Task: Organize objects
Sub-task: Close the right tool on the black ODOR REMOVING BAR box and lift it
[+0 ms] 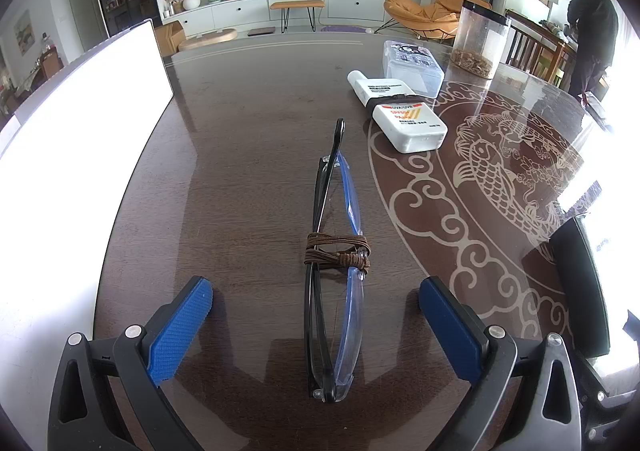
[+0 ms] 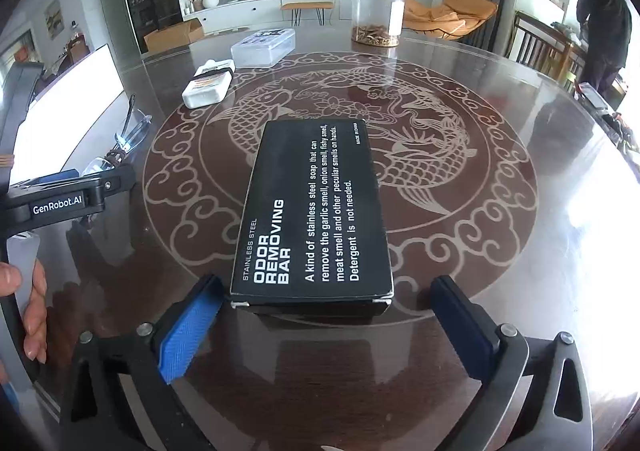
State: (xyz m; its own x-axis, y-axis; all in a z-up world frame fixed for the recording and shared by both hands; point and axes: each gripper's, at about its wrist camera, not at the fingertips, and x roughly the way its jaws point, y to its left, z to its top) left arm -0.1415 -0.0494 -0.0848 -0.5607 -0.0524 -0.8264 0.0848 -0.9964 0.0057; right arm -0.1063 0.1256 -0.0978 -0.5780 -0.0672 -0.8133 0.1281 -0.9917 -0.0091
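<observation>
Left wrist view, tongs: the left gripper (image 1: 316,315) is spread wide, its blue pads clear on both sides of the glasses, gripping nothing.
Left wrist view, glasses: folded glasses (image 1: 334,275) lie lengthwise on the dark table (image 1: 240,139), their near end between the pads; a brown cord (image 1: 338,253) is wound around the middle.
Left wrist view, writing: a white bottle (image 1: 400,111) beyond the glasses shows "UVA/UVB"; the smaller print is unreadable.
Left wrist view, hard to see: a glaring white panel (image 1: 80,139) washes out the left side; a black box (image 1: 576,283) is cut off at the right edge.
Left wrist view, far things: a clear plastic case (image 1: 414,67) lies behind the bottle, and a clear jar (image 1: 480,43) stands beyond it with brown bits at the bottom.

Right wrist view, tongs: the right gripper (image 2: 324,327) is spread wide, holding nothing; the box's near end lies just ahead, between the pads.
Right wrist view, box: it lies flat on the carved fish pattern, reading "STAINLESS STEEL ODOR REMOVING BAR".
Right wrist view, only here: the other tool's side reads "GenRobot.AI", with a hand (image 2: 32,291) on its handle at the left edge.
Right wrist view, partly hidden: the glasses are largely blocked by that tool.
</observation>
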